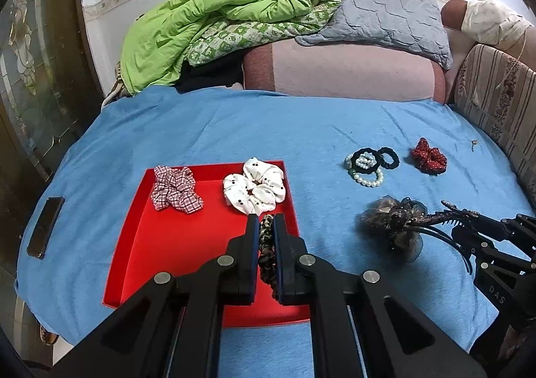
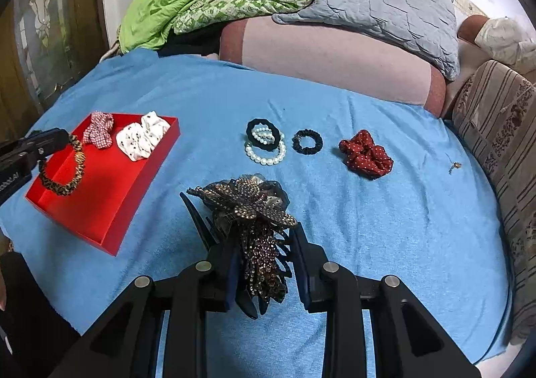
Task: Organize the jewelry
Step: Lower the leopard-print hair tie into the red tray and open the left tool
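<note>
While the left gripper (image 1: pixel 267 222) pinches a leopard-print fabric scrunchie (image 1: pixel 267 252) over the shallow red cardboard tray (image 1: pixel 187 264), the right gripper (image 2: pixel 264 244) clamps a rhinestone-covered brown flower hair claw (image 2: pixel 254 210) — above the blue bedsheet (image 2: pixel 385 227). Two scrunchies already lie in the tray — one red-checked (image 1: pixel 176 190), one white with black dots (image 1: pixel 254 190).

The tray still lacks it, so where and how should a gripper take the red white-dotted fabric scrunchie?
Pinch the red white-dotted fabric scrunchie from above across one puffy side of its ring. It lies flat and alone on the blue cloth, and the soft gathered folds should bunch easily between the pads.
</note>
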Demonstrator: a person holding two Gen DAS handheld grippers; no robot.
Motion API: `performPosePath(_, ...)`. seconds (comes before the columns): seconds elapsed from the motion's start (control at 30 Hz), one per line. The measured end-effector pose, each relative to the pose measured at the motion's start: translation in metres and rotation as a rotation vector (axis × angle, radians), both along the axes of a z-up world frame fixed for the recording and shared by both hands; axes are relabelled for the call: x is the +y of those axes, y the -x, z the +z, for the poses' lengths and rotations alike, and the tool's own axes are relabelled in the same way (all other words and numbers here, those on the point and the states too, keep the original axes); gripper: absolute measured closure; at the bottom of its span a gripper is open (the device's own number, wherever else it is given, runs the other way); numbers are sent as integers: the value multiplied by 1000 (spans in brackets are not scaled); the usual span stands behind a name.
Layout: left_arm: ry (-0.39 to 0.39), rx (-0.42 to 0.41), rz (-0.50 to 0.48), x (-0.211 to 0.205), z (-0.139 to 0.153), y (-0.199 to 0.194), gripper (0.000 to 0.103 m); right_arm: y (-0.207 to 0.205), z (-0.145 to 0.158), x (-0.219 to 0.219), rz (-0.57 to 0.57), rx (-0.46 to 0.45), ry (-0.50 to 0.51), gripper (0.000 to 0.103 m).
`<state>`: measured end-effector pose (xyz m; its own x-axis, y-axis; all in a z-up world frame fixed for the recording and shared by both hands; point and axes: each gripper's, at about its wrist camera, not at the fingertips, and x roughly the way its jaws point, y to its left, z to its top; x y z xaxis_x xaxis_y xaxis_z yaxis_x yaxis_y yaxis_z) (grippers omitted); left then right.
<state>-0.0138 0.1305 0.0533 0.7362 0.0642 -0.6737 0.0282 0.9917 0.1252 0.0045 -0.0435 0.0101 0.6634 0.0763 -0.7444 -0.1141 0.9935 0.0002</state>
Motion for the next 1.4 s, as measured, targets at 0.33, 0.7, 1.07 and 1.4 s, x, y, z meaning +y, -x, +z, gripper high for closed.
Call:
performPosePath(0.33,5,15,51,21,-7,-1,95,-5,-2,9,-18,13,84,72)
performPosePath(0.7,2,26,107,53,-16,-13,95,-19,1,38,40,15,118,72)
performPosePath(1.07,60,65,178,118,-35,-63,95,-57,16,98,223,25,-85,72)
performPosePath(1.4,181,144,153,143,-63,-81,95,-99,-18,174,321,119,-163,72)
